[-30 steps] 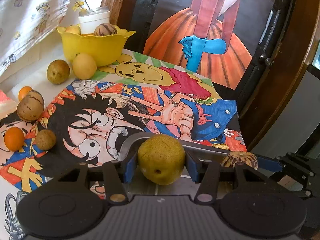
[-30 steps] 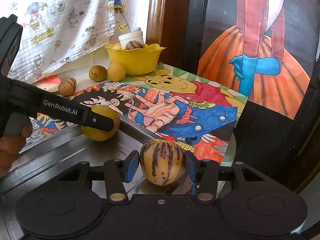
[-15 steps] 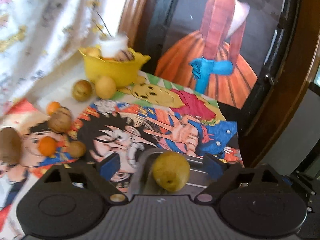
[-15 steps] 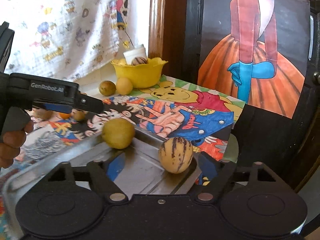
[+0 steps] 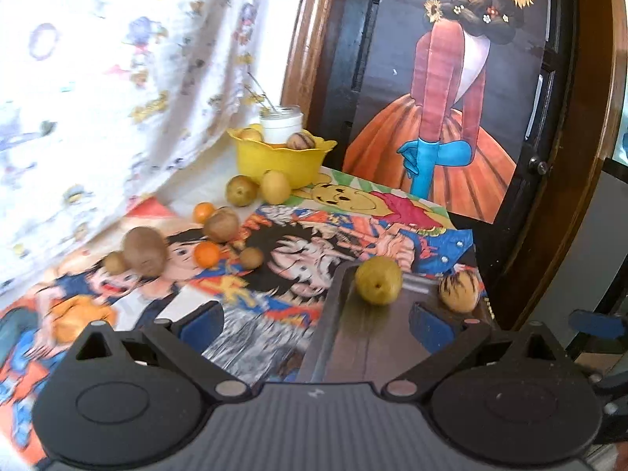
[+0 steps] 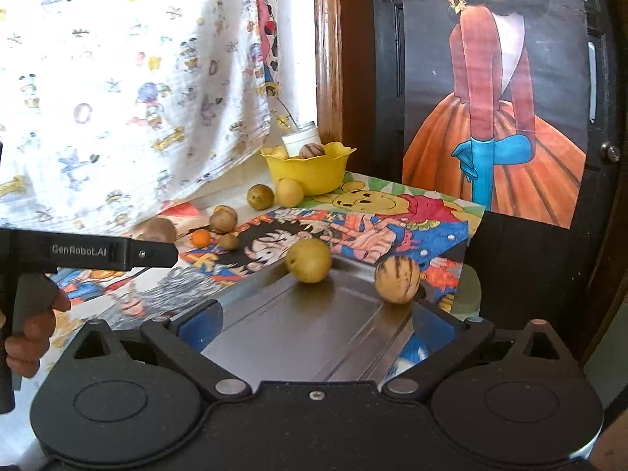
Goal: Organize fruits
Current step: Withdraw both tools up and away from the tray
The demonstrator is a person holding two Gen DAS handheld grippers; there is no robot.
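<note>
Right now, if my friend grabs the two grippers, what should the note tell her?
Left gripper: open, holding nothing.
Right gripper: open, holding nothing.
Done: a yellow-green fruit and a striped fruit sit apart in the metal tray.
The yellow bowl holds some fruit too.
Left: two oranges, brown fruits and two yellow ones lie loose on the cartoon cloth.

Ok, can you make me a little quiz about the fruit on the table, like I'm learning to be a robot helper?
1. True or false: the green-yellow pear lies on the metal tray.
2. How many fruits lie on that tray?
3. The striped melon on the tray is: A) inside the yellow bowl, B) to the right of the pear, C) held in jaws.

Key: 1 true. 2 two. 3 B. The left gripper and right gripper are both open, holding nothing.
</note>
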